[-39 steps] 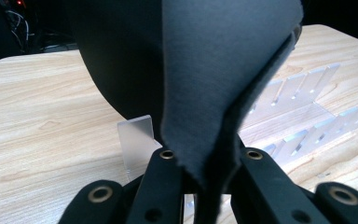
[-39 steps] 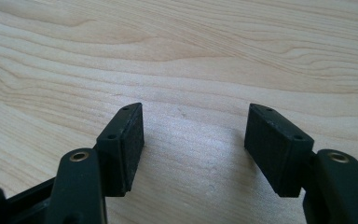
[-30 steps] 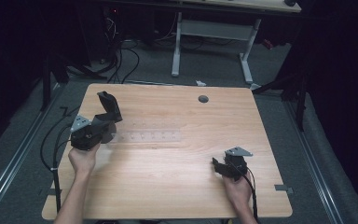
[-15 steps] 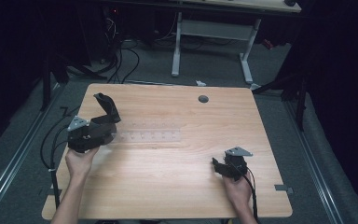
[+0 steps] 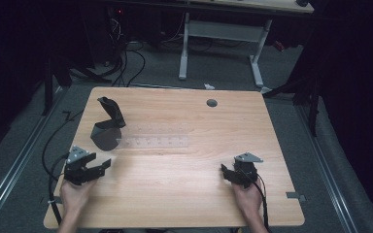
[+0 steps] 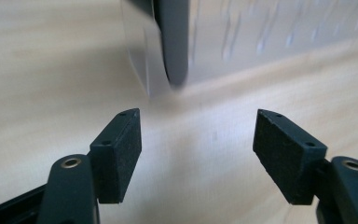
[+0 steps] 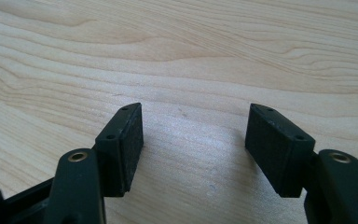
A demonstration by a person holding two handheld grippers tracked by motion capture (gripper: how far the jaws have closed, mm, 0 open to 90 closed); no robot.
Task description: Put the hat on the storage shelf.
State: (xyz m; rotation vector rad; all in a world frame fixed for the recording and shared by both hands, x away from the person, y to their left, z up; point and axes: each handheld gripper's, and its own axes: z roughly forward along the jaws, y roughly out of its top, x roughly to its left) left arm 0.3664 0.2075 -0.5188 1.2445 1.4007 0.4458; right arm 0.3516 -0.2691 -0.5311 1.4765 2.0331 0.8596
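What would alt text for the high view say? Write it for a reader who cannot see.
A black stand sits on one end of a clear ruler on a wooden table. Nearer the person, the left tongs and right tongs rest open and empty.

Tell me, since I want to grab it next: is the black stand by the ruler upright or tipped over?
Upright. The black stand sits on its round base on the table, arm rising above it, the base's edge on the clear ruler's end.
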